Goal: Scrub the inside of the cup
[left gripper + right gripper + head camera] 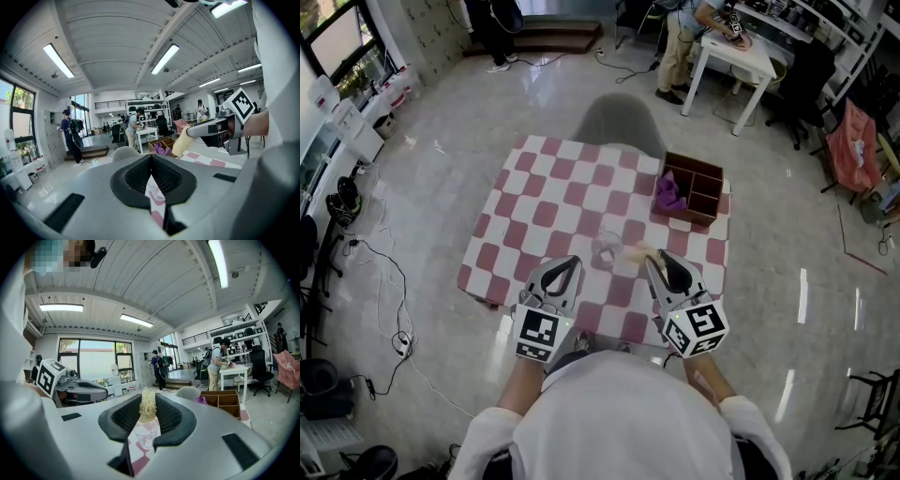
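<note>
Red-white checked tablecloth (546,212), clear cup (607,249); seemingly pale-yellow scrubber (148,406), purple cloth (668,194)

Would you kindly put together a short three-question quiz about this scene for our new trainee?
1. True or false: the left gripper is shut with nothing between its jaws.
2. The right gripper is shut on: A) a blue sponge; B) a pale yellow fibrous scrubber; C) nothing.
3. Fill in: the clear glass cup stands on the red-and-white checked ____.
Key: 1 true; 2 B; 3 tablecloth.
</note>
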A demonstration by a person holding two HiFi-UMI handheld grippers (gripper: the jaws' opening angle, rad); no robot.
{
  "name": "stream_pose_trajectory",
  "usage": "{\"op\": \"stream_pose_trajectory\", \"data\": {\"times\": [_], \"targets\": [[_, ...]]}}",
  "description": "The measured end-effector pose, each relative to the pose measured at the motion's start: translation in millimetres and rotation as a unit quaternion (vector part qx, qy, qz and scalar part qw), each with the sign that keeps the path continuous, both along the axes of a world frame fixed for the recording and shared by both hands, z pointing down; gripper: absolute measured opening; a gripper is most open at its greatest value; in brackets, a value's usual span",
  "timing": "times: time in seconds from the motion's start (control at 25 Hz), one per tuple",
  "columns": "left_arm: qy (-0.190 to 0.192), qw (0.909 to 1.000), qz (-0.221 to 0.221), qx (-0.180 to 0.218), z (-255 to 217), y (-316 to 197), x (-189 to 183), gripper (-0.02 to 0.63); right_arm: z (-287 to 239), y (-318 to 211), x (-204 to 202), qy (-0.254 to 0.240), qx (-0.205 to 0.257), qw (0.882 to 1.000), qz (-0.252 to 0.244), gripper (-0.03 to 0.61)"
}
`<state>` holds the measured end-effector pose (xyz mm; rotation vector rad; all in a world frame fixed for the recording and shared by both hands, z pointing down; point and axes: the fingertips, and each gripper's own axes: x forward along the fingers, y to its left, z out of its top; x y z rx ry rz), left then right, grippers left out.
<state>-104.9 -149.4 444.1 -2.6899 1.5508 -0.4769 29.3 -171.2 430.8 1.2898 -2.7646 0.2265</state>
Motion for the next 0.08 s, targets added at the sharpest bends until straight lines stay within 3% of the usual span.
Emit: {"op": "stream_pose_trajectory", "data": {"times": [0.08], "targets": [[0.002,1.0000,0.000,0.000,-0.5,-1.0,-0.2,0.032,-0.7,-0.6,0.1,0.000,0.001,1.000,0.000,0.106]]}}
